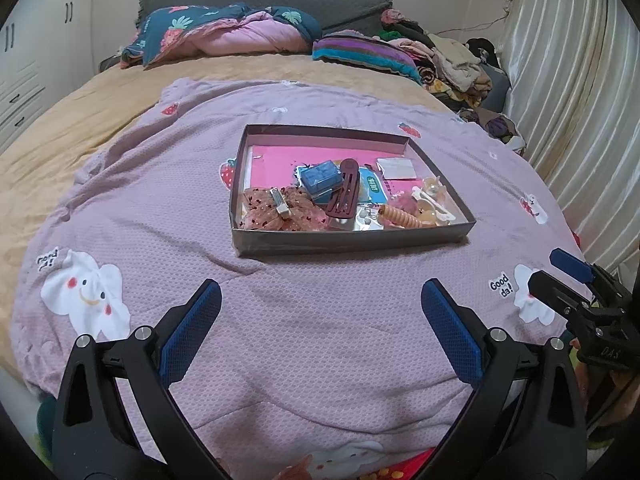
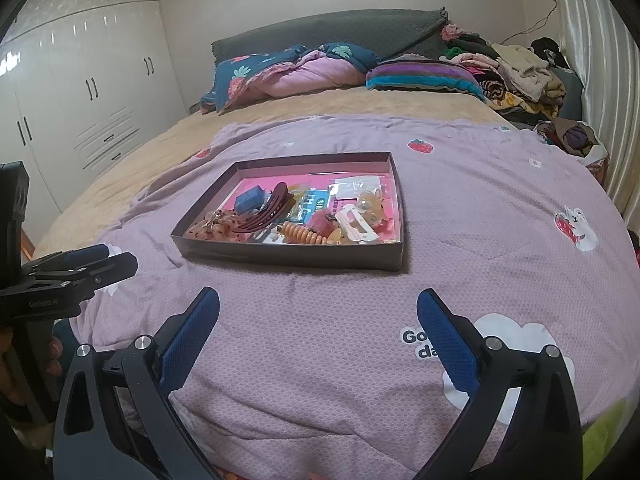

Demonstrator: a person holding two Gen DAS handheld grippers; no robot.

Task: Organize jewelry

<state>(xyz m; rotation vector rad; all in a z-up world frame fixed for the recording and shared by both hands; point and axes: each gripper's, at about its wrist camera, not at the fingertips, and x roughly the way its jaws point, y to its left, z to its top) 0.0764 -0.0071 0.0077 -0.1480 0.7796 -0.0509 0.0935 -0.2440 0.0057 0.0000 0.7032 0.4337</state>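
A shallow dark box (image 1: 352, 240) with a pink floor lies on the purple quilt, also in the right wrist view (image 2: 288, 258). It holds a pink sheer bow clip (image 1: 276, 214), a small blue box (image 1: 322, 176), a maroon hair clip (image 1: 344, 194), an orange ribbed clip (image 1: 400, 217) and white and amber clips (image 1: 432, 200). My left gripper (image 1: 320, 300) is open and empty, in front of the box. My right gripper (image 2: 318, 308) is open and empty, also in front of the box. Each gripper shows at the other view's edge.
The purple quilt (image 1: 300, 340) covers a tan bed. Pillows and a folded duvet (image 1: 224, 36) lie at the headboard. A heap of clothes (image 1: 452, 64) sits at the far right by a curtain. White wardrobes (image 2: 80, 92) stand on the left.
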